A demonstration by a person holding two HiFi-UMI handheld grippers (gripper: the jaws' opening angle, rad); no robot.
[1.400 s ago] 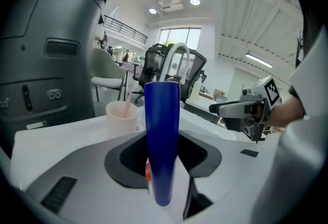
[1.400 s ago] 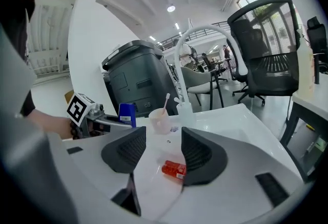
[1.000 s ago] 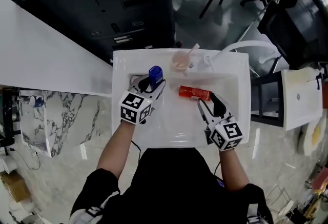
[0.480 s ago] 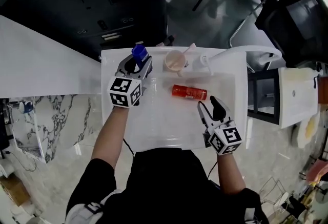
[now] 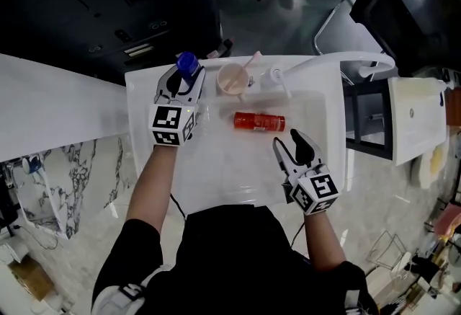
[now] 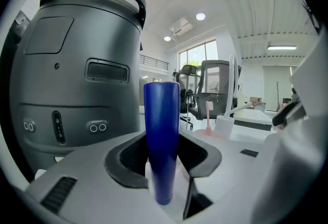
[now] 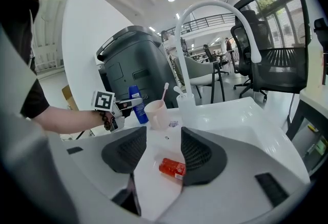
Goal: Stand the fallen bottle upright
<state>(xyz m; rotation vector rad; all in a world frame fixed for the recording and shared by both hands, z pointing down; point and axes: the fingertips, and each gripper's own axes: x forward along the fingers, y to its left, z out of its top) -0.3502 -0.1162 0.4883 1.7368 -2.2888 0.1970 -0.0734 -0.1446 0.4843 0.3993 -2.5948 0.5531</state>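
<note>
Step, my read: blue bottle (image 5: 187, 63) is being parked upright at the back-left corner of the sink (image 5: 141, 135), and the reach for the fallen one hasn't begun. L tool (image 5: 184, 78) is clamped on it low down, jaws at mid width. Bottle is vertical, just left of the cup (image 5: 233, 79). Can't tell if its base is seated on the ledge. R tool (image 5: 289, 142) is empty w/ jaws wide, hovering over the basin near the red bottle (image 5: 258, 121), pointing at it but apart. Red bottle lies on its side on the basin floor, long axis across the sink, about mid-basin in front of the faucet (image 5: 338, 61). Next, probably: R tool drops and closes across the body. Approach is roughly square to the axis, so jaw width looks ok. Then rotate it up to vertical and set it on the flat end. Materials: red bottle is a short cylinder, glossy translucent-looking plastic w/ a pale label. It should roll easily on the smooth glazed white basin, so grip firm and centred. Blue bottle is a slim opaque matte cylinder. Cup is pale pink w/ a toothbrush in it. Tool pads are dark and ribbed.
</note>
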